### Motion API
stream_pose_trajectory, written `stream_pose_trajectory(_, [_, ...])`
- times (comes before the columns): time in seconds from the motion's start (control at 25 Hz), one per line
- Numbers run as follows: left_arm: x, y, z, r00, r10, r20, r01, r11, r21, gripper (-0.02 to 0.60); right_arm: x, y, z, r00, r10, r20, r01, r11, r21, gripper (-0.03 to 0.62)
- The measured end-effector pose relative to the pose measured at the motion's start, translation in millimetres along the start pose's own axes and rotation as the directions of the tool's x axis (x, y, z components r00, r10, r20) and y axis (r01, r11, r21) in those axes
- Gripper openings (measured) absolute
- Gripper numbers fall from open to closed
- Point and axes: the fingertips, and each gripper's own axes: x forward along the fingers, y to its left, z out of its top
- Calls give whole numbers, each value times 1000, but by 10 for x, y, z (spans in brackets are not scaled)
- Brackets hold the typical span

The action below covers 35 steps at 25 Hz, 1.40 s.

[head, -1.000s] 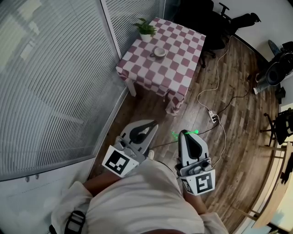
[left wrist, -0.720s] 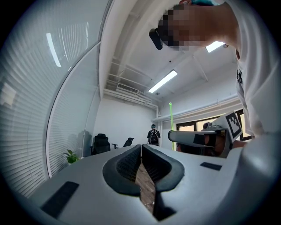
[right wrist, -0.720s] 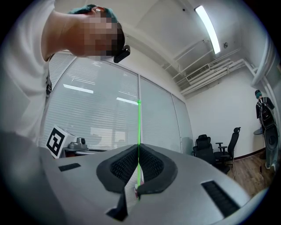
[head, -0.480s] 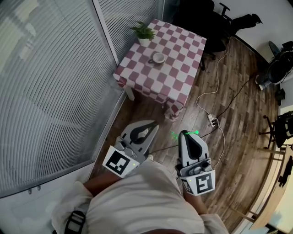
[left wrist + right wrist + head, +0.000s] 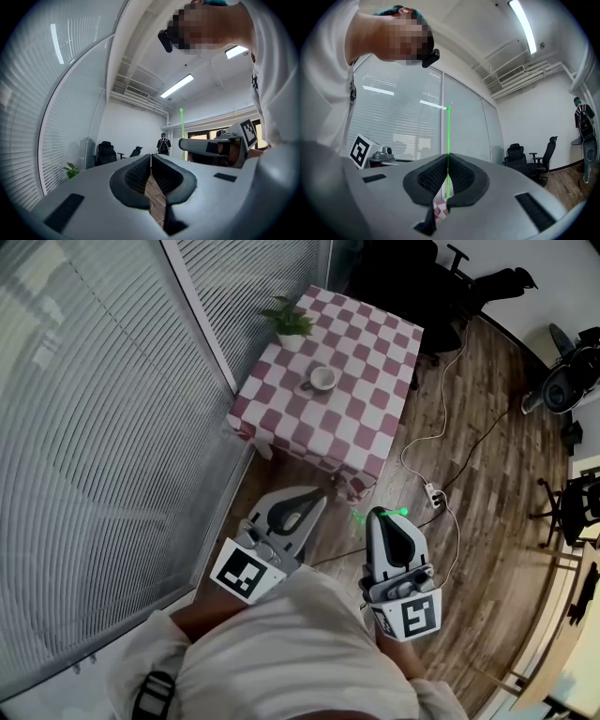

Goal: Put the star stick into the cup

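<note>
Wood floor fills the right of the head view; glass wall with shut blinds fills the left; person's white-shirted torso at the bottom edge, both grippers held out in front, pointing roughly level.

Counter with a red-and-white check cloth stands ahead against the glass wall, well apart from both grippers; black office chairs just behind it.

Left gripper: fingers closed against each other at the tips, nothing between them.

Right gripper: fingers clenched on the star stick; the thin green shaft stands upright in the pinch and rises well above the fingers; in the head view only short green bits show on either side of the fingertips; the star end can't be made out.

Potted plant sits at the counter's corner by the glass.

Cup, white, upright on the counter, near the plant but not touching it; stick not in it, still out at the right gripper over the floor.

White power strip and its cable lie on the floor between counter and right gripper.
</note>
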Motion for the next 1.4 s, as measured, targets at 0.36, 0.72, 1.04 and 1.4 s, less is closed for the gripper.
stream_pose_trajectory(0.36, [357, 735, 55, 1000, -27, -3, 27, 1000, 11, 38, 776, -243, -104, 1000, -19, 2, 19, 1000, -3, 32])
stream_pose_trajectory(0.72, [530, 1226, 62, 998, -61, -19, 62, 998, 32, 38, 1306, -329, -190, 999, -38, 2, 38, 999, -10, 32])
stream_pose_trajectory(1.04, [493, 1363, 27, 997, -68, -25, 68, 998, 12, 38, 1467, -281, -222, 999, -37, -6, 37, 999, -11, 32])
stream_pose_trajectory(1.4, [524, 1456, 42, 998, -59, -12, 59, 998, 10, 38, 1556, -309, -251, 999, -33, -11, 33, 999, -12, 32])
